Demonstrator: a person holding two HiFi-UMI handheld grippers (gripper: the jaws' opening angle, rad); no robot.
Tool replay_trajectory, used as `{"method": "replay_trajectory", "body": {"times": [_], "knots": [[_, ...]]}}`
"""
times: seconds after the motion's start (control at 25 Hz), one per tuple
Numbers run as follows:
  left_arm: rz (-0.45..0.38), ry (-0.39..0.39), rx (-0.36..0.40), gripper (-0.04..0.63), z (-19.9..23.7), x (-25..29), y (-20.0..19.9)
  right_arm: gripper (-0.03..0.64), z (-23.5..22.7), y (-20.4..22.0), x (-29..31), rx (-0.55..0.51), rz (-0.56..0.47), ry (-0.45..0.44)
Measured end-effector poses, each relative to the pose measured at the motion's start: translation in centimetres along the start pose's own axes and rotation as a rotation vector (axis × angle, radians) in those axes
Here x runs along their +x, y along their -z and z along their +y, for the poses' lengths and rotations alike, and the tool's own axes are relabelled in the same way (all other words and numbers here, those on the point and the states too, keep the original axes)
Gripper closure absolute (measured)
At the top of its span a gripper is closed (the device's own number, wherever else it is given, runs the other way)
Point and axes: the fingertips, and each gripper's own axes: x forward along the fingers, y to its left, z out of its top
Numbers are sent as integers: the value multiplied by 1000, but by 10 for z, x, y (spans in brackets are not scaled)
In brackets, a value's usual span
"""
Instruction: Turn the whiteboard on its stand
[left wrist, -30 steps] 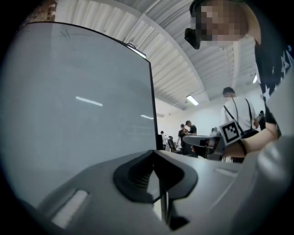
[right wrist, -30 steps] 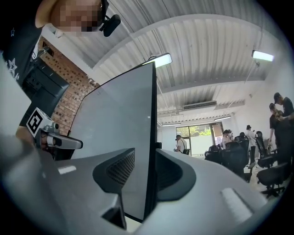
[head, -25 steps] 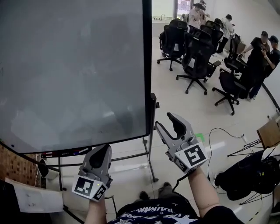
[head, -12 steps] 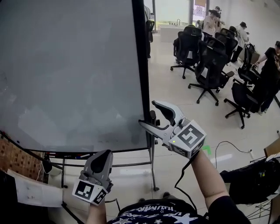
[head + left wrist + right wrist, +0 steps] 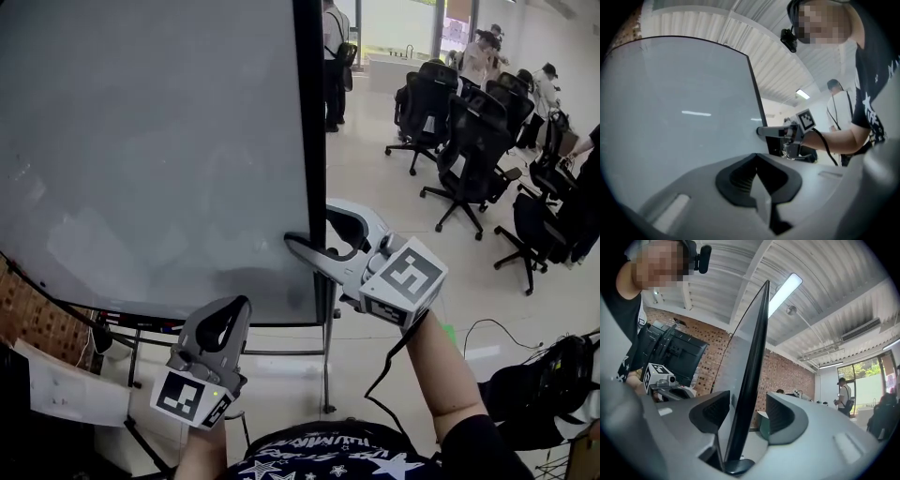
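The whiteboard has a grey face and a black frame and stands upright on a metal stand. My right gripper straddles the frame's right edge near the lower right corner. In the right gripper view the black edge runs up between the pads with a gap on each side, and the jaws are closing. My left gripper hangs below the board's bottom edge, shut with nothing in it. In the left gripper view its pads meet in front of the board face.
Several black office chairs stand on the pale floor at the back right, with people behind them. A black bag and a cable lie on the floor at the right. A white sheet hangs at the lower left.
My right gripper has moved up and to the left from open floor onto the board's right edge, which now sits between its jaws. The left gripper has hardly moved.
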Motion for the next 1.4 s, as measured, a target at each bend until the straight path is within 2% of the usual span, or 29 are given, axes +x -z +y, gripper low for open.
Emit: {"method": "replay_trajectory", "body": {"times": [0.16,0.4,0.72,0.8,0.88,1.4], "knots": [[5,7,-22,591,0,5,-2,388,4,1,15,-3,18,-86],[51,-22,-29,591,-1,12,-15,420,13,-3,12,54,31,-154],[52,-25,-22,591,-1,22,-36,508,21,2,11,56,69,-270],[53,-18,-29,591,-2,23,-37,545,25,2,10,71,81,-282],[53,-13,-35,591,-3,23,-36,551,27,3,10,86,100,-291],[52,33,-27,591,-12,25,-40,560,22,-4,4,160,92,-307]]}}
